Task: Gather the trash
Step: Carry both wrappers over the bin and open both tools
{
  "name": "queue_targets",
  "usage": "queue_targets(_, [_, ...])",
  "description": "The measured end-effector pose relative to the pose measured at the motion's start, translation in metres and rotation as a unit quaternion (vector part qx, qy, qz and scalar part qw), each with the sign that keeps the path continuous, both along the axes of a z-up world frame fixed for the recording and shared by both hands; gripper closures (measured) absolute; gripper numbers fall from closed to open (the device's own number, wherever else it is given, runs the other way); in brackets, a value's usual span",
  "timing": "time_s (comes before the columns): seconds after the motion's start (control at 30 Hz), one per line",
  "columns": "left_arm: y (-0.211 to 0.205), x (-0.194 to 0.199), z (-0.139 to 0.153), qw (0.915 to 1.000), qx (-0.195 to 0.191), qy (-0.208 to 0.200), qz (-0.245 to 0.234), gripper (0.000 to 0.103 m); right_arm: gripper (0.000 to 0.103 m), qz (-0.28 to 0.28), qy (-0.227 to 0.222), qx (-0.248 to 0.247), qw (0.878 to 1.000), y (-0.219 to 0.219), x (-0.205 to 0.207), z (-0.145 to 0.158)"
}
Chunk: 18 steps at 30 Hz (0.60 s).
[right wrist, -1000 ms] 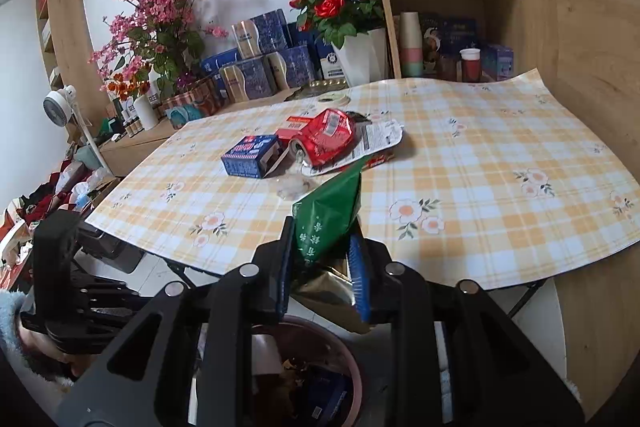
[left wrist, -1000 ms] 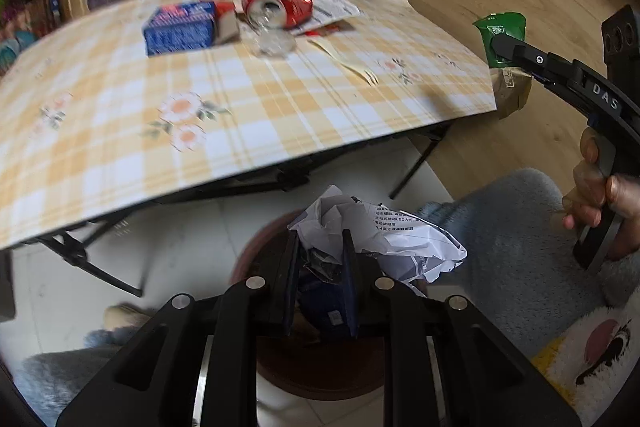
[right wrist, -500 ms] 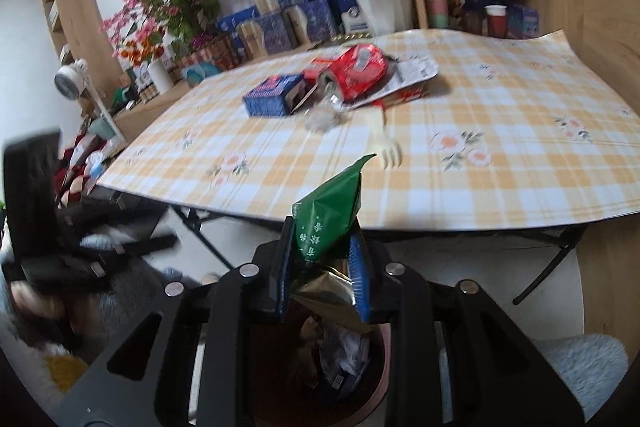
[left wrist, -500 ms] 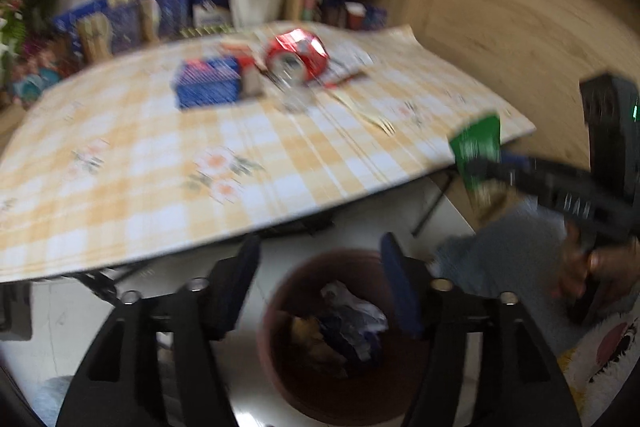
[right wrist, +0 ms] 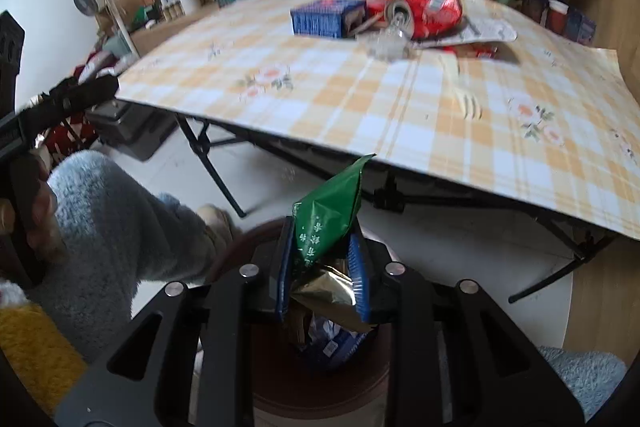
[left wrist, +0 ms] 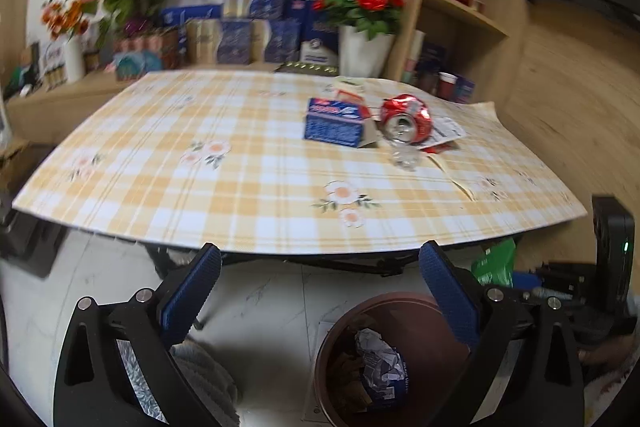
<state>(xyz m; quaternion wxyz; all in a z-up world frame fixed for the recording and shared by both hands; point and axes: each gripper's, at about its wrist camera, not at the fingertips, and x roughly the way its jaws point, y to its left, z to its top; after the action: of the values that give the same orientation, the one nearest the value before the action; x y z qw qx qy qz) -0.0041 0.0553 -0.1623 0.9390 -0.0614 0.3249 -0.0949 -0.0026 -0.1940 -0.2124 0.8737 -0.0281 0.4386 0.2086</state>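
Once clamped on paper, left gripper (left wrist: 320, 291) opening, empty above bin (left wrist: 400, 359).

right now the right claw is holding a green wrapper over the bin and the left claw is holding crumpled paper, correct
Not quite. The left claw holds nothing: the left wrist view shows its jaws opening, and the crumpled paper already lies in the bin. The right claw does hold the green wrapper over the bin.
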Motion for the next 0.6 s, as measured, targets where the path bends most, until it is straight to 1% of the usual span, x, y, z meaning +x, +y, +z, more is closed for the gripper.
queue_targets(0.13, [0.011,0.003,-0.004,0.9995,-0.016,0.008,0.025,0.006,0.075,-0.002,0.009,-0.009,1.000,0.001,0.001,-0.004])
queue_targets(0.2, [0.011,0.002,-0.004,0.9995,-0.018,0.008,0.025,0.006,0.075,-0.002,0.012,-0.011,1.000,0.001,0.001,-0.006])
queue_targets(0.5, [0.002,0.001,-0.005,0.9998,-0.003,0.008,0.015,0.006,0.075,0.006,0.020,-0.020,1.000,0.006,0.003,-0.010])
queue_targets(0.53, [0.002,0.001,-0.005,0.9998,-0.003,0.009,0.015,0.006,0.073,0.008,0.024,-0.020,0.999,0.007,0.004,-0.011])
queue_targets(0.6, [0.002,0.002,-0.006,0.9998,-0.003,0.010,0.016,0.006,0.063,0.009,0.025,-0.022,0.999,0.007,0.004,-0.012])
